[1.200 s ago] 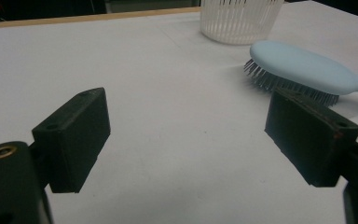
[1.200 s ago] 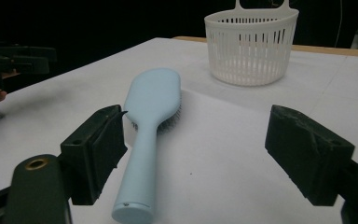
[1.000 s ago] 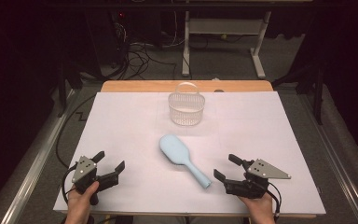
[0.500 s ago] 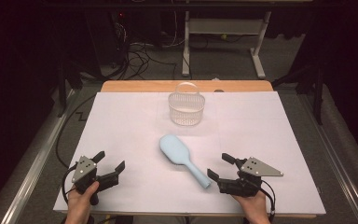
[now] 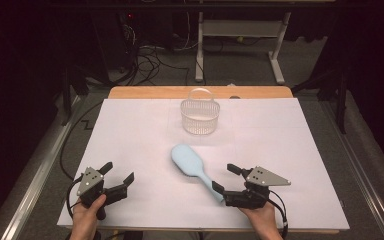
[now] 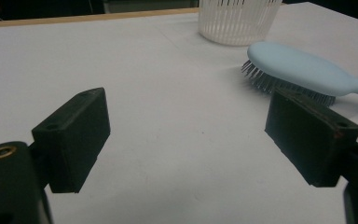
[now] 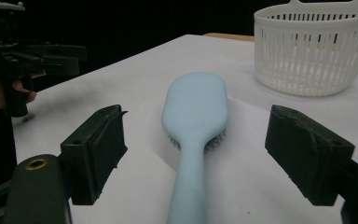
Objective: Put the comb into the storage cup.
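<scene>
Hairbrush (image 5: 192, 164) position: just below the centre of the high view, lying bristles-down on the white table cover (image 5: 130, 130). I see its oval head pointing toward the upper left of the frame and its handle running toward the lower right.

Right gripper (image 5: 222, 179): I read it at the lower right of centre in the high view, held in the person's right hand (image 5: 260, 220). Its jaws stand apart, pressing on nothing. In the right gripper view the hairbrush (image 7: 195, 126) handle runs up the middle of the frame between the two jaws, with a clear gap to each jaw. In the high view the end of the handle sits just beside the nearer jaw; I cannot tell whether they touch.

Left gripper (image 5: 117, 172): I read it at the lower left of the high view, held in the left hand (image 5: 87, 217). Its jaws are spread with only bare cover between them. In the left gripper view the hairbrush (image 6: 303, 67) lies at the upper right, beyond the right-hand jaw.

Basket (image 5: 200, 117): a white slatted plastic basket with a hoop handle stands upright in the upper centre of the high view, above the brush head and apart from it. It appears at the upper right of the right gripper view (image 7: 314, 51).
</scene>
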`<state>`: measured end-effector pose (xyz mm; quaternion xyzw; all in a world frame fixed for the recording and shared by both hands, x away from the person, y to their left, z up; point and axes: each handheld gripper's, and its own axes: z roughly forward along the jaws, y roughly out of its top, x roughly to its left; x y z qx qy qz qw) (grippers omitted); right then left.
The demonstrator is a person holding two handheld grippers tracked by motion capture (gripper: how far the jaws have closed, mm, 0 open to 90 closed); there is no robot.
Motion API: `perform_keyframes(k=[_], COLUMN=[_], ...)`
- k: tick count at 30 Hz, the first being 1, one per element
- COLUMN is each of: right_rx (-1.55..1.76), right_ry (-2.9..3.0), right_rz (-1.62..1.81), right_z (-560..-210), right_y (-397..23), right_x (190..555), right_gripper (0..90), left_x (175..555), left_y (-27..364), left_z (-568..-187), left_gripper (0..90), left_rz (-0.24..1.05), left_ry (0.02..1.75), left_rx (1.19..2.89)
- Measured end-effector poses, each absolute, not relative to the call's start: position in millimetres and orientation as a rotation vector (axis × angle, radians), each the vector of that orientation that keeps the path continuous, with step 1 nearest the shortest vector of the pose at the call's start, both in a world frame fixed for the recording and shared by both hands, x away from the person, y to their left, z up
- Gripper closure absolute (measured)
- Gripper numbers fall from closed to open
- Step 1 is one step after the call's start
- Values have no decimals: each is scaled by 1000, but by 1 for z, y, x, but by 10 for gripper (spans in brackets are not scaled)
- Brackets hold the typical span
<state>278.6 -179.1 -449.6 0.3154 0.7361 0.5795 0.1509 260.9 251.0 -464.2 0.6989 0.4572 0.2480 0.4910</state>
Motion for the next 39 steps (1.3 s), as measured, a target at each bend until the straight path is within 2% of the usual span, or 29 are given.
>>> perform_keyframes(k=[23,27,35,39], right_rx=[956,1000,983,996], right_ry=[2245,2327,2453,2544], right_rz=[1546,1399,1209,1107], right_z=[-440,-439,-434,-432], right_y=[-145,-137,-129,-125], right_x=[298,306,313,323], right_gripper=[170,219,251,310], left_x=[260,260,260,260], left_y=[251,251,250,250], left_z=[-464,-464,-464,-464], left_gripper=[147,147,147,147], left_rz=[596,593,591,592], left_ry=[1105,1107,1104,1103], left_rx=[1697,1694,1695,1697])
